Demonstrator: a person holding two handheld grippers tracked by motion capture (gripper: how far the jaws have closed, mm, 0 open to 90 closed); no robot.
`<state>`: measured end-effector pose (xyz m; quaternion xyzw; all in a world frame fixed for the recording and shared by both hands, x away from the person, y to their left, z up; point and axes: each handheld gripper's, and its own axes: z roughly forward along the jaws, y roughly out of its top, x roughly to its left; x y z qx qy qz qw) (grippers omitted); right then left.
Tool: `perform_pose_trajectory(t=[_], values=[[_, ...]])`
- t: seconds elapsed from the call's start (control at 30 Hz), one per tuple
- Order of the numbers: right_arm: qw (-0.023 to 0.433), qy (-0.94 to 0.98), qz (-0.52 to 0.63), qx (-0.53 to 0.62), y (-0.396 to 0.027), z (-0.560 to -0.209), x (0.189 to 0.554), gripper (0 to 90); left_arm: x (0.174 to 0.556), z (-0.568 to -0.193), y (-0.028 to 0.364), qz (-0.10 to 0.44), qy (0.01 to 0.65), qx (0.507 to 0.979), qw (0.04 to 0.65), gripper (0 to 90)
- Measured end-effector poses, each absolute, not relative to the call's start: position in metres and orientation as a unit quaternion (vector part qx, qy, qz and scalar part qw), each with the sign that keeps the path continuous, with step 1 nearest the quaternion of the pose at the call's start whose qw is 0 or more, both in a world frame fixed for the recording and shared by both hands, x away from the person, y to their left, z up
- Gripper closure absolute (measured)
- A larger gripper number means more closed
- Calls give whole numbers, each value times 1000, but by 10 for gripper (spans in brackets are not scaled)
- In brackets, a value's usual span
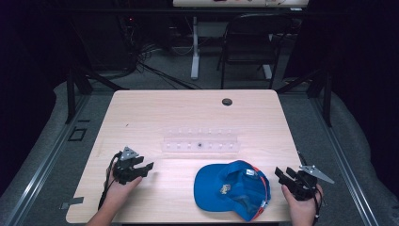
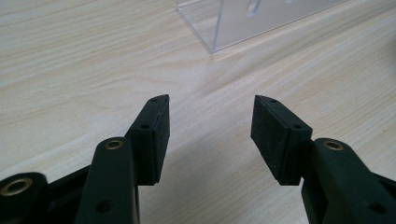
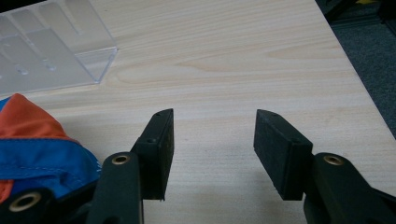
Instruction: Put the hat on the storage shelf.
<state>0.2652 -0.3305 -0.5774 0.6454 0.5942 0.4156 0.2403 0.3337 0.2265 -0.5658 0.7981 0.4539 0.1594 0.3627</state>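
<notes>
Both hands are resting at the near edge, nothing gripped yet. Left gripper (image 1: 143, 168) is sitting near the left front of the table (image 1: 141, 108), jaws spread with bare wood between them; in the left gripper view (image 2: 210, 121) a corner of the clear rack (image 2: 243, 23) is lying ahead, well apart. Cap (image 1: 233, 188) is lying between the grippers, nearer the right one, opening side up, blue with orange trim, just in front of the rack (image 1: 200, 141). Rack is standing mid-table, its slots looking empty apart from one small dark spot, too small to tell. Right gripper (image 1: 283, 175) is hovering just beside the cap's right edge, jaws spread, pinching nothing; in the right gripper view (image 3: 212, 140) the cap (image 3: 37, 144) is sitting at the left.

Judging: start of the work, approach step. Next move is probably calling for the right gripper swinging left onto the cap's rim and closing on the fabric, which may crumple or slip.
</notes>
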Motion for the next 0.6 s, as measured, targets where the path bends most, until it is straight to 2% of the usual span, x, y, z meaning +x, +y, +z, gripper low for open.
perform_pose_trajectory(t=[0.6], values=[[251, 578, 425, 649, -339, -570, 257, 465, 333, -566, 222, 157, 448, 804, 360, 471]])
